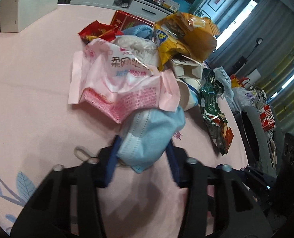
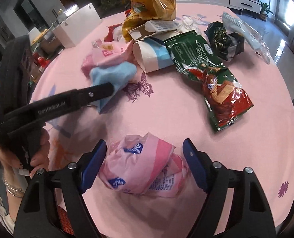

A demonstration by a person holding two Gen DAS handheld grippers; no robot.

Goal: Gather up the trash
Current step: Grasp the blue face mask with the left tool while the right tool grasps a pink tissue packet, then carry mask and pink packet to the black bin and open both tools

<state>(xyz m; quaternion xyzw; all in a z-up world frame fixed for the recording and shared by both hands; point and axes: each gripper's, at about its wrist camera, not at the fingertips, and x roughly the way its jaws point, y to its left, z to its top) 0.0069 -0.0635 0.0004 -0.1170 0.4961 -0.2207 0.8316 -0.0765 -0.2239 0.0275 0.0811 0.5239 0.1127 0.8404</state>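
Left gripper [image 1: 143, 150] has its jaws squeezed onto the blue face mask [image 1: 147, 138], right below the pink tissue pack [image 1: 115, 79]. Right gripper [image 2: 145, 164] is spread apart around the crumpled pink wrapper [image 2: 143, 168], pads not touching it, well below that pack.

Both grippers are black plastic frames with 2 blue pads and silver screws at the pivots. The left gripper [image 2: 109, 88] bears white "GenRobot.AI" lettering. Its hand [image 2: 26, 154] wears silver bracelets.
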